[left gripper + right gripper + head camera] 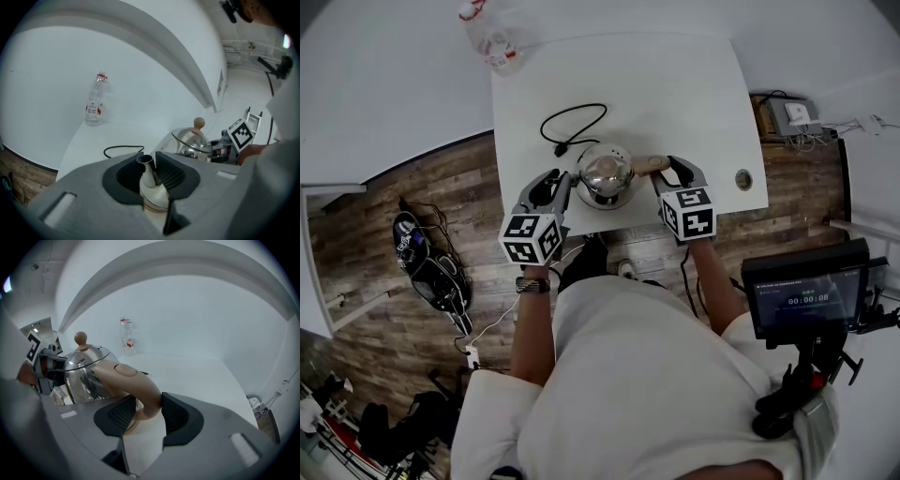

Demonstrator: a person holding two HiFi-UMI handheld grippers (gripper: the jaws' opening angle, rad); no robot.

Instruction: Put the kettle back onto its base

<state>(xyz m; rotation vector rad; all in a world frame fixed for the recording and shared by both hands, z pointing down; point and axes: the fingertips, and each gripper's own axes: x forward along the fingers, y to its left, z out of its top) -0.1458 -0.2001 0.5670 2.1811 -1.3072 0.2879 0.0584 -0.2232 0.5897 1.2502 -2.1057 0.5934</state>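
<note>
A shiny steel kettle (606,174) with a tan knob and a tan handle (136,385) stands near the front edge of the white table (675,84). My left gripper (563,180) is at its left side. In the left gripper view my left gripper (149,166) is shut on the kettle's spout (145,165). My right gripper (668,170) is at the kettle's right, and in the right gripper view my right gripper (147,411) is shut on the handle. The kettle hides whatever is under it, so I cannot tell whether the base is there.
A black power cord (572,122) loops on the table just behind the kettle. A clear plastic bottle (492,37) stands at the far left corner. A round cable hole (743,178) is near the right edge. A screen on a stand (806,300) is at the person's right.
</note>
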